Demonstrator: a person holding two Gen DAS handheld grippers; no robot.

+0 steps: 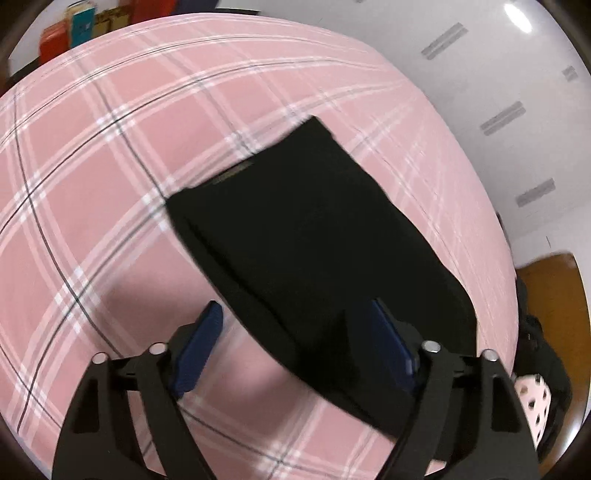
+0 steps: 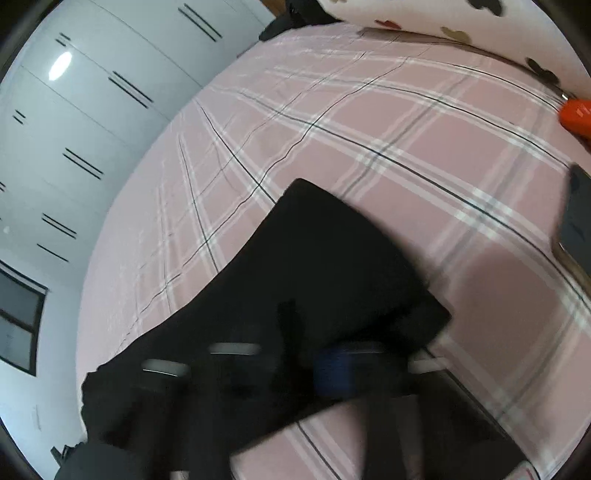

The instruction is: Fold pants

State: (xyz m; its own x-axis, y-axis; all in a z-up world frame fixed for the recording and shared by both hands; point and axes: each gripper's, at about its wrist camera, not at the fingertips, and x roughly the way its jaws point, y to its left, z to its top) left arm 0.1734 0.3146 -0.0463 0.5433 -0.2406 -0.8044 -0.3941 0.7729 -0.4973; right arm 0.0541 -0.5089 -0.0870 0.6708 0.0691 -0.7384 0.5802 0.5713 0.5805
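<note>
Black pants lie folded into a long strip on a pink plaid bedsheet. My left gripper is open, its blue pads set wide apart over the near end of the pants, not holding them. In the right wrist view the pants lie flat in front of me. My right gripper is motion-blurred low over the near edge of the pants; one blue pad shows, and I cannot tell whether the jaws are open or shut.
White wardrobe doors stand beyond the bed edge. A floral pillow, an orange object and a dark phone lie at the right. Books stand past the far edge. A dark item lies beside the bed.
</note>
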